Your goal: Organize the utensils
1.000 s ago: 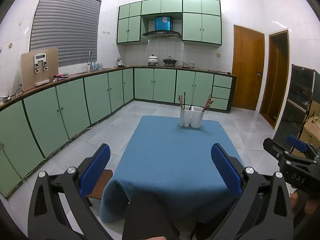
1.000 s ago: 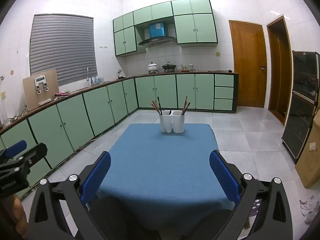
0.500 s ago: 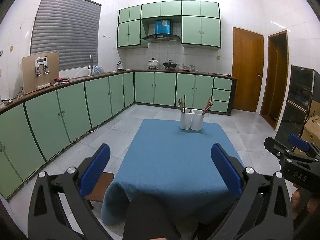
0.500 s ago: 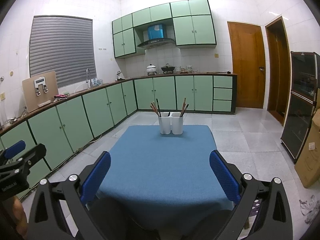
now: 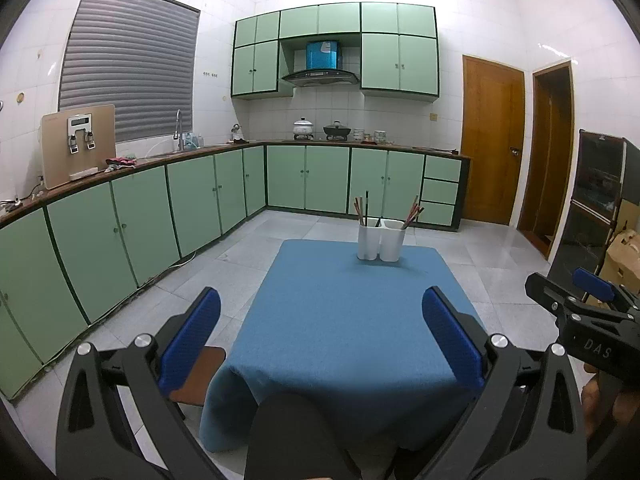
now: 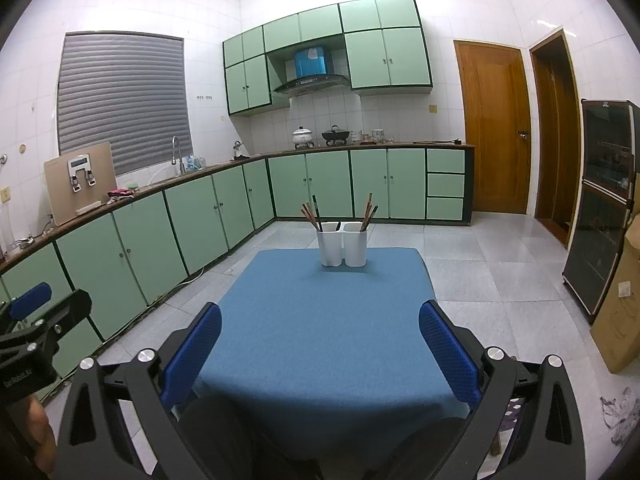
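Standing white twin-cup holder [image 6: 342, 244], brown chopsticks [image 6: 368, 212] inside, blue tablecloth [image 6: 332, 328]

White-tiled kitchen [image 5: 472, 20], green cabinets [image 5: 328, 178]

A white two-cup utensil holder [image 5: 381, 243] stuffed with chopsticks [image 5: 412, 213] is parked at the far end of the blue tablecloth [image 5: 344, 320], framed by the left gripper [image 5: 320, 340], jaws spread wide, nothing held.

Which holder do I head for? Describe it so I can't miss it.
Find the blue-clothed table mid-kitchen. At its far end stands the white twin-cup utensil holder, chopsticks poking from both cups. Nothing else sits on the cloth.
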`<state>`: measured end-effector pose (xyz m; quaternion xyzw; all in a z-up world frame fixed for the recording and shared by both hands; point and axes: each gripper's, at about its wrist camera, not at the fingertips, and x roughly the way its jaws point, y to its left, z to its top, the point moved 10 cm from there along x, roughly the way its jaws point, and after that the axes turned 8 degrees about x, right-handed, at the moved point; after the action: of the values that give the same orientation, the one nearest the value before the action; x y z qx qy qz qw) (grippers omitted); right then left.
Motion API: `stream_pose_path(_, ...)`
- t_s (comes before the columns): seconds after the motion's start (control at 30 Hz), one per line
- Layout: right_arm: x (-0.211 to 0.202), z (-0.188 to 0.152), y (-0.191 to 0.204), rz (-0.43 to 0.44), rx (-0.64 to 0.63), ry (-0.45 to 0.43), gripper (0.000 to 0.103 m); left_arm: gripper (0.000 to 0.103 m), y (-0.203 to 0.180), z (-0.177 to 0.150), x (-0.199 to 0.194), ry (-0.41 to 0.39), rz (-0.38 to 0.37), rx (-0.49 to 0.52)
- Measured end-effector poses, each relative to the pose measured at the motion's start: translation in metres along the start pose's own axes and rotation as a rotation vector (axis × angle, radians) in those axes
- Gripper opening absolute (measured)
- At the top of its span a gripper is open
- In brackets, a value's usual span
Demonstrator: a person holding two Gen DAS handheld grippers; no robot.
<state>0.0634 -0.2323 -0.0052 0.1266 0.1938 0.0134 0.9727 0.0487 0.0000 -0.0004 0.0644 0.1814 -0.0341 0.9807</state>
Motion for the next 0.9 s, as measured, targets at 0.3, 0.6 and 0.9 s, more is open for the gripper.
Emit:
stream_pose_path(0.3, -0.0011, 0.0024, -0.0003, 0.001, 0.003, -0.006, 0.097, 0.098, 0.0001, -0.0001, -0.0009, 0.0, -0.004, -0.005)
stream_pose_path(0.6, -0.0012, 0.0025, -0.0002, 0.0, 0.006, -0.008, 0.097, 0.098, -0.0004, 0.003, -0.0018, -0.005, -0.002, -0.004)
stream_pose_path(0.9, -0.0012, 0.0017, -0.0005, 0.0, 0.006, -0.007, 0.097, 0.098, -0.0001, 0.0027, -0.0022, -0.004, -0.003, -0.006)
